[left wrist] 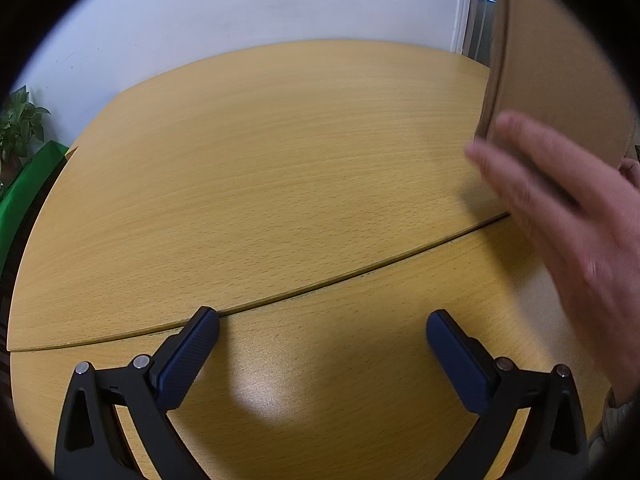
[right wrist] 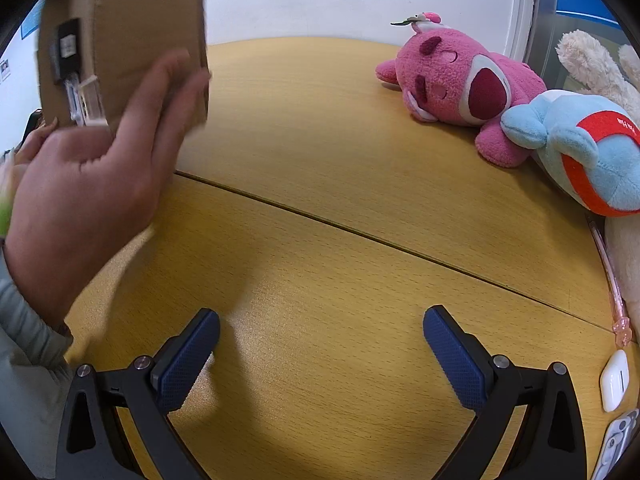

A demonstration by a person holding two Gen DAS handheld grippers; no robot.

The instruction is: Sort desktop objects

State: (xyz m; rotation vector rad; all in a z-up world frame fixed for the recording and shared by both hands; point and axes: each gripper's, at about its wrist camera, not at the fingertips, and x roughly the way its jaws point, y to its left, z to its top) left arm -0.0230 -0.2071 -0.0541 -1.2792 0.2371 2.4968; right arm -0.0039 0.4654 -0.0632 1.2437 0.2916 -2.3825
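My left gripper [left wrist: 322, 330] hangs open over the bare wooden table [left wrist: 280, 168], nothing between its blue pads. My right gripper [right wrist: 321, 330] is open too, low over the table [right wrist: 320, 240]. A person's bare hand [right wrist: 92, 168] holds a brown cardboard box [right wrist: 132, 32] up off the table at the left of the right wrist view; the same hand [left wrist: 568, 216] and box [left wrist: 560, 60] show at the right of the left wrist view. A pink plush [right wrist: 460, 84], a light blue plush with red bands [right wrist: 580, 148] and a cream plush [right wrist: 592, 64] lie at the far right.
A pink pen [right wrist: 612, 280], a white earbud case [right wrist: 615, 380] and a phone corner [right wrist: 616, 440] lie along the right table edge. A seam [right wrist: 360, 232] crosses the tabletop. A green object [left wrist: 24, 196] and a plant [left wrist: 20, 124] stand off the table's left side.
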